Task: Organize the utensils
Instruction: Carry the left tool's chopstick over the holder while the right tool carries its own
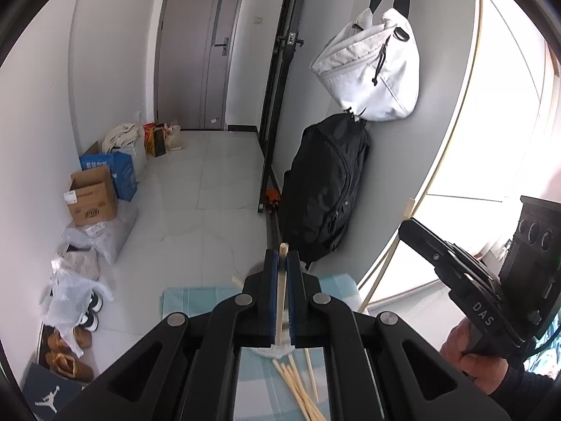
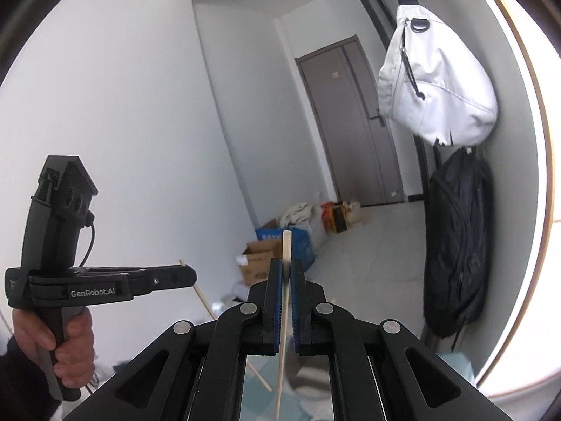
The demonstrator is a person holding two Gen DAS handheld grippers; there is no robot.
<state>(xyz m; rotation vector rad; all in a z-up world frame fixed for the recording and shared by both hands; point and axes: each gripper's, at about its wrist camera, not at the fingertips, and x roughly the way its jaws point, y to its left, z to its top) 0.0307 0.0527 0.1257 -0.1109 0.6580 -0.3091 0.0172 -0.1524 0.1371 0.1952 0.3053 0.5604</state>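
My left gripper is shut on one pale wooden chopstick, which stands nearly upright between the blue pads and pokes out above them. Several more chopsticks lie loose on the light blue checked cloth below. My right gripper is likewise shut on a single chopstick. Each gripper shows in the other's view: the right gripper is held up at the right, and the left gripper is at the left with its chopstick slanting down. Both are held above the cloth.
A white bag and a black backpack hang on the grey wall at the right. Cardboard boxes, plastic bags and shoes line the left wall. A grey door is at the far end. A white object lies partly hidden under my left gripper.
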